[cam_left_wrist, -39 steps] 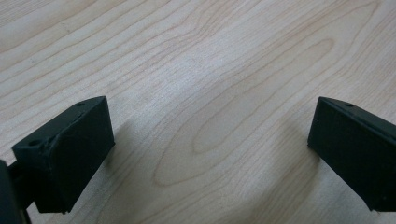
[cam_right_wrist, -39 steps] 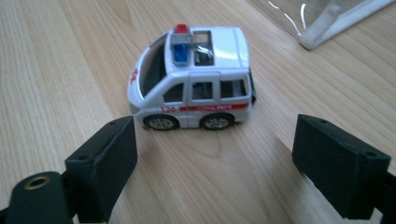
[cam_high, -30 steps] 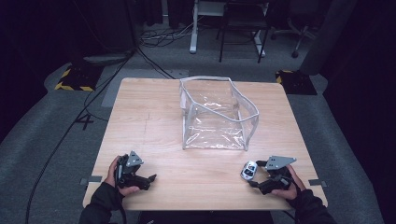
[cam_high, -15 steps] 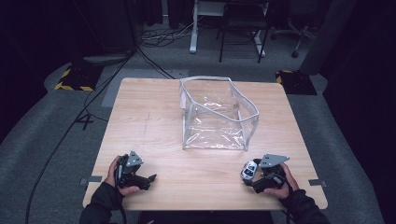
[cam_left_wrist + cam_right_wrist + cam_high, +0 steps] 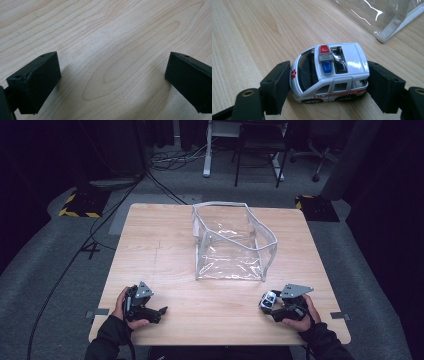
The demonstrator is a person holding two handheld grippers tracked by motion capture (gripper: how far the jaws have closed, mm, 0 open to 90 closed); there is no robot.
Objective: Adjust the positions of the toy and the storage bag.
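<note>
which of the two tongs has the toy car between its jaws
The right tongs: their jaws have just been closing and now press on the front and back of the white toy ambulance on the table. The left tongs stand open over bare wood.

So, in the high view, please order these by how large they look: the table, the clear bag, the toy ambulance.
1. Table, largest.
2. Clear bag, standing open on it.
3. Toy ambulance, smallest, between the jaws of the right gripper, which have just been closing.
</note>
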